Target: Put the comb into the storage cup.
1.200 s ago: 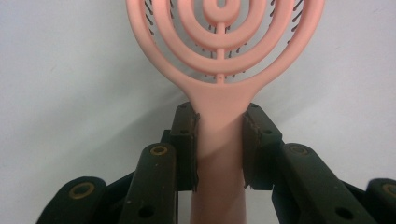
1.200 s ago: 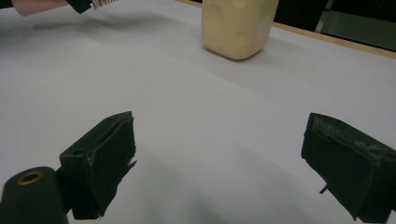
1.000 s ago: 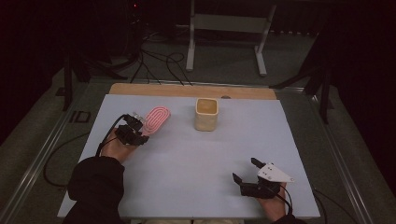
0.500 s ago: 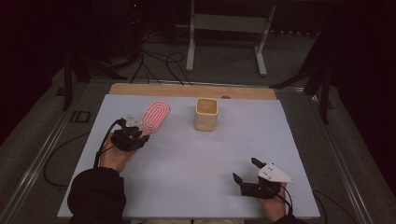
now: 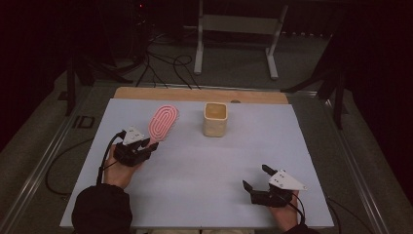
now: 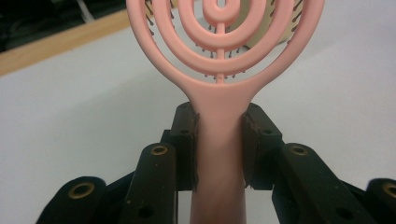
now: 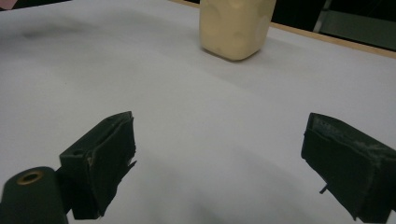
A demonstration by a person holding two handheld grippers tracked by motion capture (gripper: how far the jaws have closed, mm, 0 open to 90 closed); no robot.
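Brush: we see a pink hairbrush point(image 5: 162, 123) with an oval head of concentric rings, lying over the left half of the white table top point(image 5: 195, 165), its head pointing toward the far edge and a little right. In the left gripper view its handle point(image 6: 218, 140) runs straight up between the two jaws, and short bristles show through the rings.

Left gripper: we find the left gripper point(image 5: 147, 145) clamped on the brush handle, with both pads point(image 6: 187, 140) pressing flat against its sides just below the head. The hand point(image 5: 118, 165) behind it comes in from the near left, in a dark sleeve.

Brush contact with the table: we cannot tell whether the head rests on the surface or hangs just above it.

Cup: we see a cream, square-sided cup point(image 5: 215, 119) standing upright to the right of the brush head, near it but apart. In the left gripper view it sits behind the rings.

Right gripper: we see the right gripper point(image 5: 255, 178) low at the near right of the table, well apart from the brush. Its jaws stand wide with bare table between them, and they point toward the cup point(image 7: 236, 25).

Far edge: a strip of bare wood point(image 5: 195, 94) shows beyond the white top.
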